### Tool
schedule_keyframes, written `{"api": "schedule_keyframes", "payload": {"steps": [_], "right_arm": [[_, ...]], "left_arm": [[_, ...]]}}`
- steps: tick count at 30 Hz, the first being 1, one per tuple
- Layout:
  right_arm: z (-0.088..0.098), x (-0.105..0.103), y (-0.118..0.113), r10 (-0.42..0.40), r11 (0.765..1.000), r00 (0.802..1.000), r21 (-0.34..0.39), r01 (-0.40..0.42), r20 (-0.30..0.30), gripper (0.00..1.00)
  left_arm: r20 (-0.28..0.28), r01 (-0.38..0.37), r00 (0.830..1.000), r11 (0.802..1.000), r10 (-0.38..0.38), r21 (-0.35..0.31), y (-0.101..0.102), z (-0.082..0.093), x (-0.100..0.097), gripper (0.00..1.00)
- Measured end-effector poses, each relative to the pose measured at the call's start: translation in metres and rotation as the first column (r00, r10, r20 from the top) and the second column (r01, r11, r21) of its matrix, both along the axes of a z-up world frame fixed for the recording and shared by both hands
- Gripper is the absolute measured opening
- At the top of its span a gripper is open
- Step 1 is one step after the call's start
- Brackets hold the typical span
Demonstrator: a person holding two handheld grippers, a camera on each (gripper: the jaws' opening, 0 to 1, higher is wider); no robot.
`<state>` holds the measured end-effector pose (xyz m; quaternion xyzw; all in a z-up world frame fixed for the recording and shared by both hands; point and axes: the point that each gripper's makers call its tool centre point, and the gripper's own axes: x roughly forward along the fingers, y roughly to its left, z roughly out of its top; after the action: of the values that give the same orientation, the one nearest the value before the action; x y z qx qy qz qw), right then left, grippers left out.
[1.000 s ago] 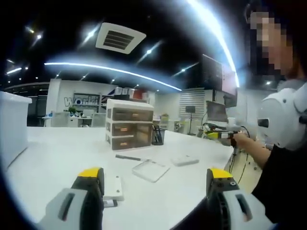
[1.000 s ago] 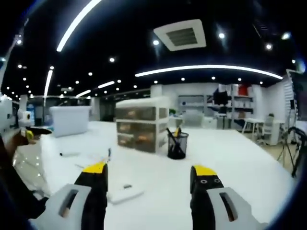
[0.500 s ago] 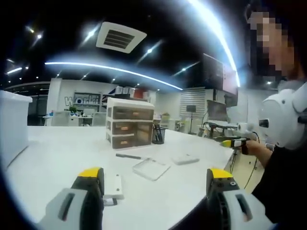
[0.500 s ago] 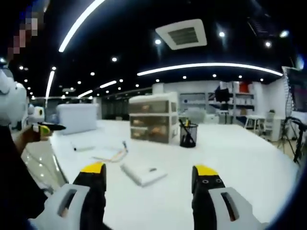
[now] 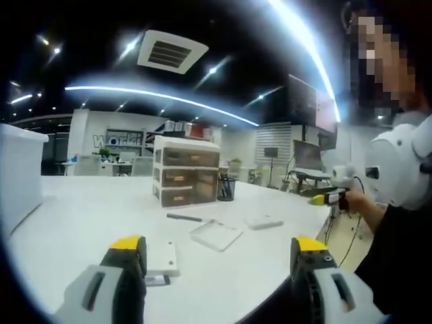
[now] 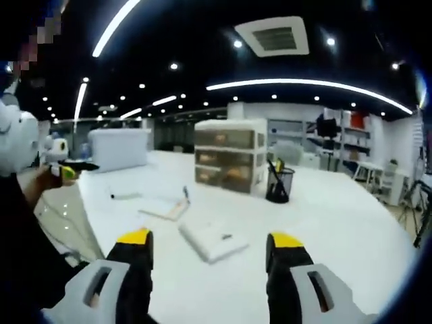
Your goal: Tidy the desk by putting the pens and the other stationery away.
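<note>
Left gripper view has the left gripper (image 5: pixel 212 260) held above the white counter (image 5: pixel 81 216), fingers spread and empty; the right gripper (image 6: pixel 210 253) likewise. A black pen (image 5: pixel 184 217) lies just before the drawer unit (image 5: pixel 186 177), a mesh pen cup (image 6: pixel 279 184) beside it.

The left gripper (image 5: pixel 212 260) hangs with jaws apart over the tabletop (image 5: pixel 88 223), where a drawer unit (image 5: pixel 186 178) (three drawers) stands beside a pen cup (image 5: pixel 226 189).

The left gripper (image 5: pixel 212 251) holds its two yellow-tipped jaws wide apart with nothing between them. The right gripper (image 6: pixel 210 244) does the same. The person's hand (image 5: pixel 356 204) holds the right gripper out, off beside the left jaws.
</note>
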<state>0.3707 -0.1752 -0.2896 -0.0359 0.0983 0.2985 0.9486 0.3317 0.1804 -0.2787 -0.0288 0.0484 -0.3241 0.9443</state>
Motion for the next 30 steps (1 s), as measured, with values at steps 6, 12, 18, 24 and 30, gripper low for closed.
{"api": "schedule_keyframes", "payload": {"steps": [6, 12, 18, 24, 30], "right_arm": [[0.016, 0.008, 0.013, 0.073, 0.997, 0.997, -0.018, -0.073, -0.031, 0.61], [0.033, 0.019, 0.032, 0.16, 0.986, 0.987, -0.038, -0.161, -0.031, 0.54], [0.038, 0.032, 0.058, 0.273, 0.952, 0.958, -0.12, -0.282, -0.091, 0.51], [0.039, 0.053, 0.087, 0.35, 0.904, 0.925, -0.203, -0.375, -0.149, 0.45], [0.035, 0.068, 0.123, 0.424, 0.83, 0.864, -0.265, -0.49, -0.27, 0.41]], "left_arm": [[-0.002, -0.015, 1.0, 1.0, 0.015, -0.005, 0.006, -0.002, 0.0, 0.87], [0.001, -0.03, 1.0, 0.999, 0.03, 0.013, 0.01, -0.003, 0.001, 0.87], [0.005, -0.039, 0.999, 0.999, 0.039, 0.021, 0.013, -0.003, 0.0, 0.87], [0.01, -0.046, 0.999, 0.999, 0.046, 0.022, 0.015, -0.003, -0.001, 0.87], [0.004, -0.036, 0.999, 0.999, 0.036, 0.02, 0.014, -0.004, -0.006, 0.87]]}}
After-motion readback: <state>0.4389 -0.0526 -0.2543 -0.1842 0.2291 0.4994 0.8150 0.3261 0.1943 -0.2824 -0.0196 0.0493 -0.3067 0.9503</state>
